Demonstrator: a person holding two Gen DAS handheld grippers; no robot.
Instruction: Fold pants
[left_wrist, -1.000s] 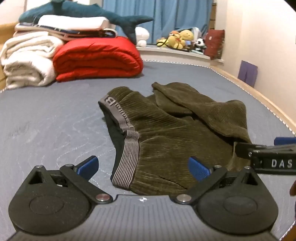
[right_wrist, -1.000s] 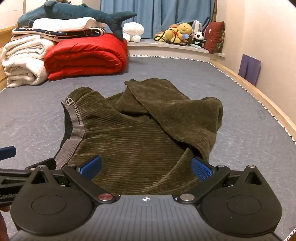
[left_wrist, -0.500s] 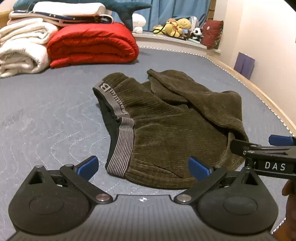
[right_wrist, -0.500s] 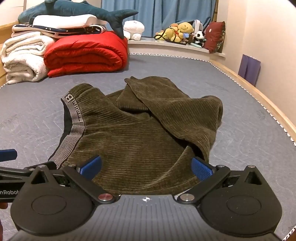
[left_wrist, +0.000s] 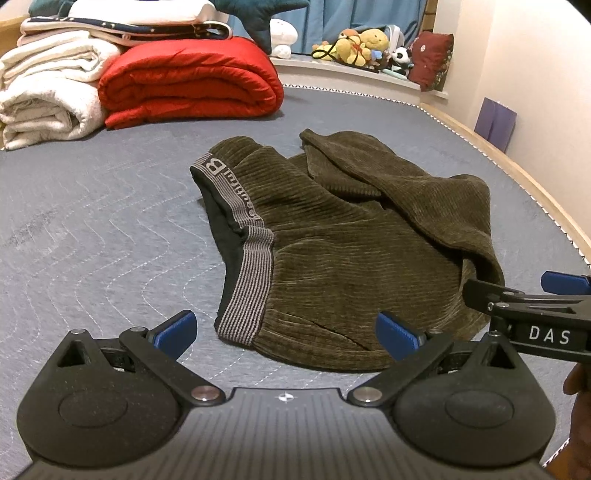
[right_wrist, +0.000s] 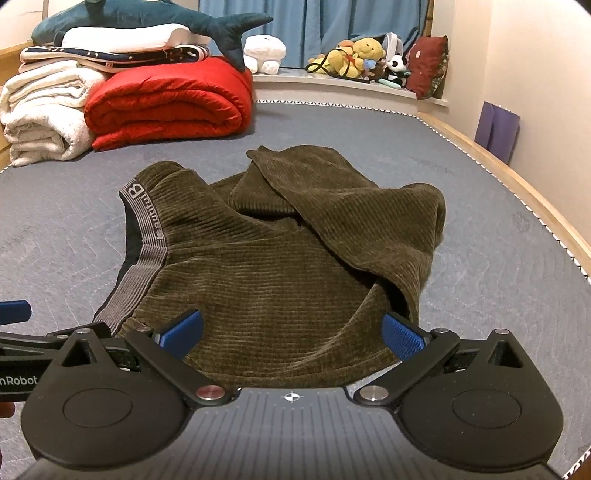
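Left wrist view looks over the left claw (left_wrist: 286, 332), its blue fingers (left_wrist: 173, 330) spread wide and holding nothing, low above the mattress (left_wrist: 92, 229). Just ahead lie the pants (left_wrist: 332, 258), olive corduroy, crumpled in a loose heap near the middle of the bed. Their grey waistband (left_wrist: 243, 266) faces left, with a dark lining showing inside the opening, and one leg is thrown back over the top toward the right. The near hem of the heap sits between the left claw's fingers in this view, but whether it touches them I cannot tell. At the right edge the right claw (left_wrist: 524, 306) reaches in from the side, close to the right edge of the pants.

Right wrist view shows the right claw (right_wrist: 291, 332) also released, fingers (right_wrist: 402, 338) wide apart, with the pants (right_wrist: 280, 266) right in front and their near edge running under the fingers' line. The left claw (right_wrist: 22, 332) pokes in at the left edge, beside the waistband (right_wrist: 144, 258) end.

Well behind the pants, at the head of the bed, sit a rolled red quilt (right_wrist: 166, 107), white blankets (right_wrist: 40, 110) and a plush shark (right_wrist: 147, 18) on top. Stuffed toys (right_wrist: 358, 55) line the sill under blue curtains (right_wrist: 314, 26).
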